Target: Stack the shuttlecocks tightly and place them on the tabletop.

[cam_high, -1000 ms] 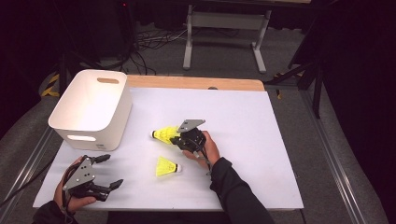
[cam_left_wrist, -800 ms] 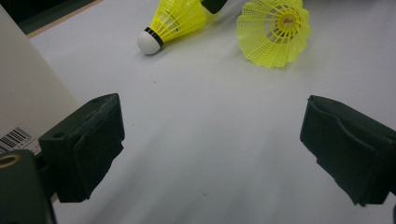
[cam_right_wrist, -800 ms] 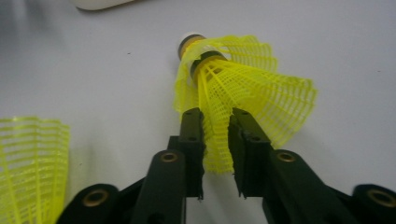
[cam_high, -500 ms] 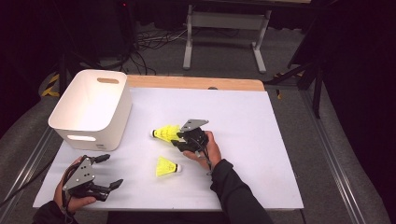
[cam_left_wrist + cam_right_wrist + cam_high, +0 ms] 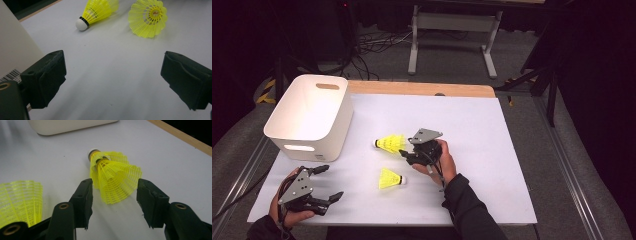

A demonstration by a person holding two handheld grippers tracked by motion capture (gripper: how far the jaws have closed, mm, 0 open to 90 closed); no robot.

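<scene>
At frame centre of the high view, the right gripper (image 5: pixel 406 156) has just been opening; its jaws stand apart around the stacked shuttlecocks (image 5: pixel 112 176) lying on the counter (image 5: pixel 492 150). The left gripper's (image 5: pixel 328 182) jaws gape wide.

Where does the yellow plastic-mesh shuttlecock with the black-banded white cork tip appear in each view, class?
High view: the yellow plastic-mesh shuttlecock lies mid-table, just left of the right tongs.
Left gripper view: top centre, cork toward the lower left.
Right gripper view: centre, skirt between open jaws.
Shared landmark: the white plastic bin.
</scene>
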